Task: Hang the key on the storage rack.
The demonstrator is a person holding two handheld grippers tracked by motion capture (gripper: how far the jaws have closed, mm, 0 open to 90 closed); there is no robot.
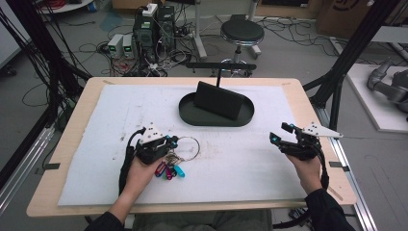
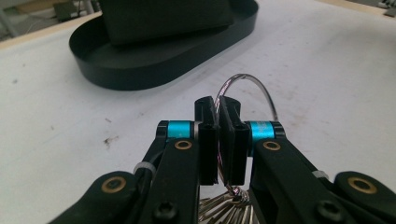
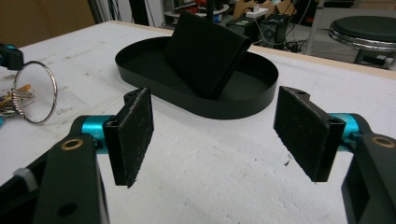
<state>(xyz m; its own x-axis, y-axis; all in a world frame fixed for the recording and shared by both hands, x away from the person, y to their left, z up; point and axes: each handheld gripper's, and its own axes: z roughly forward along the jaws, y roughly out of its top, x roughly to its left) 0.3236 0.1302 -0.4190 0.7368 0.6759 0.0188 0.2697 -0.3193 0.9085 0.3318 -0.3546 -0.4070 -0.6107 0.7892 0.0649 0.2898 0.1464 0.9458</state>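
A large metal key ring (image 1: 198, 147) carries a bunch of keys with coloured tags (image 1: 169, 171). My left gripper (image 1: 173, 142) is shut on the ring's wire at the mat's front left. In the left gripper view the ring (image 2: 243, 75) arcs up out of the closed jaws of the left gripper (image 2: 219, 116), and the keys (image 2: 224, 207) hang below. A black oval tray (image 1: 192, 118) at the far middle holds a black wallet-like case (image 1: 219, 100) leaning on edge. My right gripper (image 1: 280, 132) stands open at the right, its pads (image 3: 133, 133) bare, pointing at the tray (image 3: 252, 105).
A white mat (image 1: 240, 168) covers the wooden table (image 1: 77, 120). Behind the table stand a round stool (image 1: 242, 32) and electronics with cables (image 1: 149, 33) on the floor. Black frame posts (image 1: 346, 57) rise at the right.
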